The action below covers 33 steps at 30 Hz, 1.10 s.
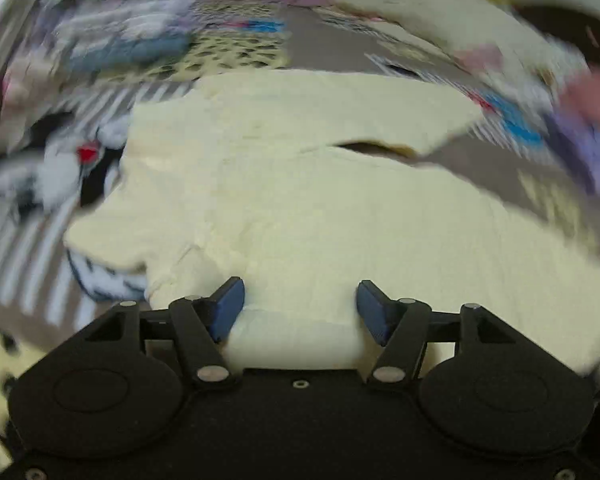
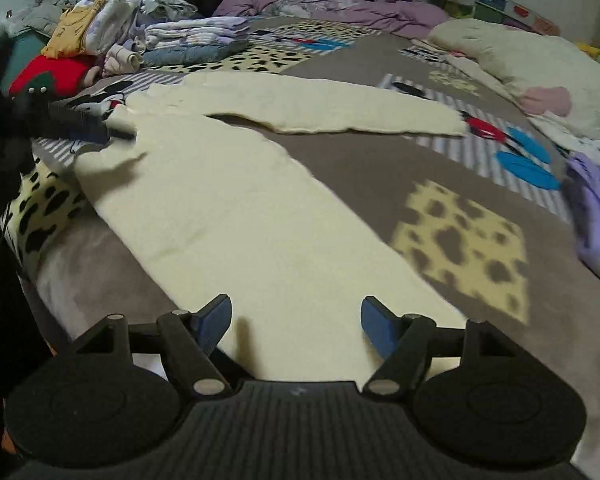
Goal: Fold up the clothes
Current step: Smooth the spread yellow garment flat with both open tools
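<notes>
My left hand-held gripper [image 1: 300, 308] gapes around the cream fleece trousers' [image 1: 300, 208] bunched waistband. My right hand-held gripper [image 2: 296, 326] gapes over one leg's hem on the bed [image 2: 360, 168].

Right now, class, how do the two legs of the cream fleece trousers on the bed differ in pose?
The near leg runs straight toward the right gripper, its hem between the open jaws; the far leg splays sideways across the quilt, touched by no gripper. Both lie flat, same cream fleece.

A home bedroom is shown: a bed [image 2: 380, 168] is covered by a patterned blanket, with a pillow [image 2: 520, 64] and folded laundry [image 2: 196, 32] piled around.
</notes>
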Available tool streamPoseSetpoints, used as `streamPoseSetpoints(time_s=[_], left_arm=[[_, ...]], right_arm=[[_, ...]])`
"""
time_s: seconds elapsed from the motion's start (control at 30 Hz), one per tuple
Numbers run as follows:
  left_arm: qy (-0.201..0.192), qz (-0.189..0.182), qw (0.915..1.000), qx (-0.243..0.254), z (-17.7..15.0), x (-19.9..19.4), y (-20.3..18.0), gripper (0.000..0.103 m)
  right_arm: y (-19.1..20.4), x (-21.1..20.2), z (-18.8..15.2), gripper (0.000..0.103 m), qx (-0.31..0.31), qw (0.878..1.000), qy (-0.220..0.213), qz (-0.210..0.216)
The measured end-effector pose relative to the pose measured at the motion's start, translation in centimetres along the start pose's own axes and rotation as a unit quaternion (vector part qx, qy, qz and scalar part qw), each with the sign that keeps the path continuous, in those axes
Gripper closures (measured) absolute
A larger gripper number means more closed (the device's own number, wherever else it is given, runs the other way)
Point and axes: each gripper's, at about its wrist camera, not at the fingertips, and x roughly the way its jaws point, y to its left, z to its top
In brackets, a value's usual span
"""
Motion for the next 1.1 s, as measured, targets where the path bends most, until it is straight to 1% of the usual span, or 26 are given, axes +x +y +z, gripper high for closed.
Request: streamPoseSetpoints(time_s=[0.03,0.13,0.2,0.27,0.33,0.4,0.47,0.53,0.63,0.7,0.73,0.77,0.83,0.87,0.9,0.93,0.97,1.03,1.1], left_arm=[[0.008,-0.007,0.9999,-0.007,0.4,-0.8,0.1,0.041],[-0.015,-0.043,0.9977,-0.05,1.1,-3.8,1.4,0.041],[-0.038,-0.028,0.9988,-0.011,1.0,-6.0,0.9,0.041],[-0.059,-0.007,0.9972,0.045,1.0,-7.4,0.5,0.041],[-0.075,0.01,0.9922,0.099,1.0,-8.5,0.4,0.041],[-0.069,0.027,0.9875,0.139,0.4,-8.1,0.4,0.041],[-0.063,0.044,0.981,0.178,-0.3,-7.7,0.5,0.041],[-0.057,0.061,0.9725,0.217,-0.9,-7.4,0.6,0.041],[-0.048,0.086,0.9564,0.275,-1.9,-6.8,0.7,0.041],[-0.042,0.102,0.9434,0.313,-2.5,-6.4,0.7,0.041],[-0.044,0.101,0.9447,0.309,-2.6,-6.7,0.8,0.041],[-0.046,0.099,0.9461,0.305,-2.8,-6.9,0.9,0.041],[-0.05,0.095,0.9493,0.295,-3.0,-7.3,1.2,0.041],[-0.053,0.092,0.951,0.29,-3.0,-7.5,1.4,0.041],[-0.055,0.095,0.9509,0.289,-3.0,-7.5,1.5,0.041],[-0.057,0.097,0.9508,0.289,-3.0,-7.4,1.5,0.041],[-0.057,0.097,0.9507,0.289,-2.9,-7.4,1.7,0.041],[-0.058,0.096,0.9511,0.288,-2.6,-7.3,1.9,0.042],[-0.058,0.093,0.9521,0.285,-2.3,-7.1,1.9,0.042]], right_arm=[[-0.6,-0.7,-0.4,0.032,-0.002,1.0,0.003,-0.01],[-1.5,-3.1,-1.5,0.032,-0.034,0.998,0.005,-0.047],[-2.2,-4.4,-2.4,0.032,-0.052,0.996,0.004,-0.068],[-2.5,-5.3,-3.5,0.032,-0.078,0.993,0.002,-0.086],[-2.3,-5.9,-4.6,0.032,-0.114,0.988,-0.002,-0.103],[-1.6,-6.0,-5.4,0.032,-0.157,0.981,-0.004,-0.113],[-0.5,-5.8,-6.0,0.033,-0.209,0.971,-0.002,-0.116],[0.9,-5.1,-6.4,0.034,-0.264,0.957,0.007,-0.118],[3.1,-3.4,-6.9,0.035,-0.34,0.932,0.026,-0.125],[3.6,-2.0,-7.2,0.035,-0.374,0.918,0.047,-0.124],[3.6,-1.2,-7.4,0.036,-0.383,0.913,0.061,-0.124],[3.3,-0.2,-7.6,0.036,-0.381,0.913,0.087,-0.121],[2.2,1.1,-7.9,0.034,-0.351,0.92,0.144,-0.095],[1.7,1.4,-8.1,0.034,-0.334,0.925,0.16,-0.082],[1.3,1.4,-8.3,0.035,-0.325,0.928,0.164,-0.081],[1.2,0.8,-8.4,0.039,-0.326,0.928,0.155,-0.088],[1.3,0.1,-8.3,0.04,-0.325,0.93,0.143,-0.091],[1.8,-1.7,-7.5,0.04,-0.324,0.935,0.108,-0.095],[2.8,-3.3,-6.8,0.04,-0.34,0.932,0.064,-0.106]])
